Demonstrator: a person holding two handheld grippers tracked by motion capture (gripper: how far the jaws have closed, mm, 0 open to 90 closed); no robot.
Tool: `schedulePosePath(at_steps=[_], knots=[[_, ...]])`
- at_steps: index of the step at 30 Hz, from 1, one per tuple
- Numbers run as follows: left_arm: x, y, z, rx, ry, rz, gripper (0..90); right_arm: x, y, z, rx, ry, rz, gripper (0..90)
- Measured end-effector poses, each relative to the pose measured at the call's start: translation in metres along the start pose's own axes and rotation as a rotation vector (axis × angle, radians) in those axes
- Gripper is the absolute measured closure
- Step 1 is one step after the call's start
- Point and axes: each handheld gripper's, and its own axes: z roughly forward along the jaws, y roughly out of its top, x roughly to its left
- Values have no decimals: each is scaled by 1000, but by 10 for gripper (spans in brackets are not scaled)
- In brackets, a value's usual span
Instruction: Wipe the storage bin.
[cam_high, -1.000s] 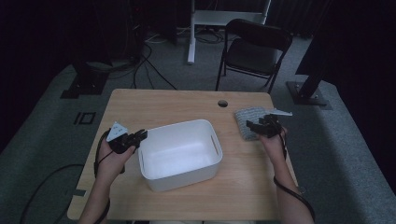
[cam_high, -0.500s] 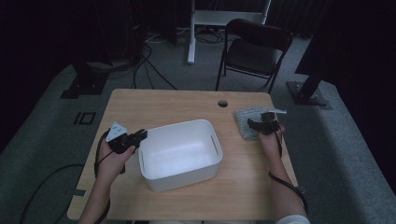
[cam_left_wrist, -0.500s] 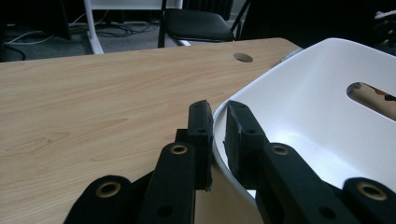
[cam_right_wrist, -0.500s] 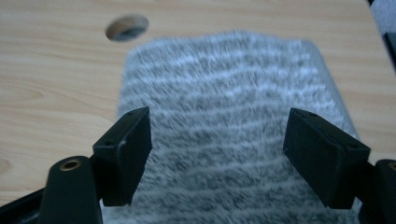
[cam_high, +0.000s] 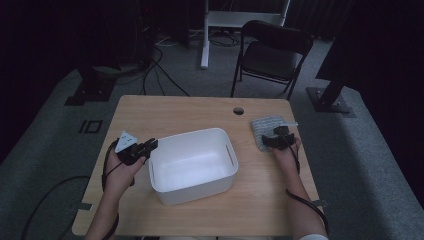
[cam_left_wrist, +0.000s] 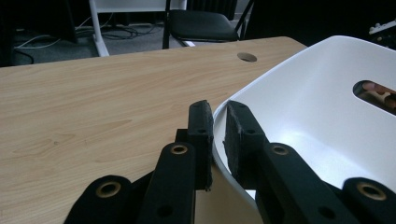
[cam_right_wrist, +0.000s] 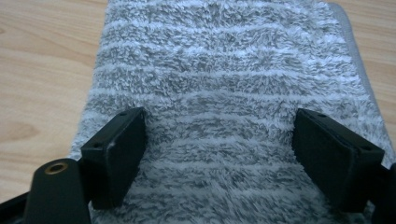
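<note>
**While clamped on the bin rim, spread wide over the towel**

While pinched on the near left rim of the white bin (cam_left_wrist: 327, 107), left gripper (cam_left_wrist: 218, 133) with one pad outside the wall and one inside, jaws nearly together, plastic edge caught between them. Seen from the high view: left gripper (cam_high: 142, 148) at the bin's (cam_high: 192, 162) left corner, held by the left hand (cam_high: 120, 167), grey three-cornered plate on top, cable looping back along the forearm.

Right gripper (cam_right_wrist: 219, 154) spread wide, jaws just been opening, pads standing on either side of a stretch of grey striped towel (cam_right_wrist: 224, 84), fluffy pile between them but not pressed. Released, then, and low over the cloth. From above: right gripper (cam_high: 276, 138) over the near edge of the folded towel (cam_high: 265, 127), right hand (cam_high: 285, 152) behind it.

Bin in the middle of the wooden table (cam_high: 175, 112), handle slot in its right wall. Towel well to the right of the bin, near the table's right edge, apart from it. Round cable hole (cam_high: 238, 110) in the tabletop beyond both. Black folding chair (cam_high: 272, 55) on the grey floor past the far edge.
</note>
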Motion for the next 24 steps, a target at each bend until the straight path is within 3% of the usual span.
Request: schedulePosePath(at_steps=[8,19,22,24], knots=[[-1,0,1,-3,1,2,806,9,-10,-13,22,21,-5,186],[-3,-1,3,-12,-7,1,805,29,-42,-50,53,44,-28,232],[-4,-1,3,-12,-11,6,805,31,-48,-56,52,59,-25,262],[-5,0,4,-10,-10,11,805,36,-57,-67,55,77,-33,344]])
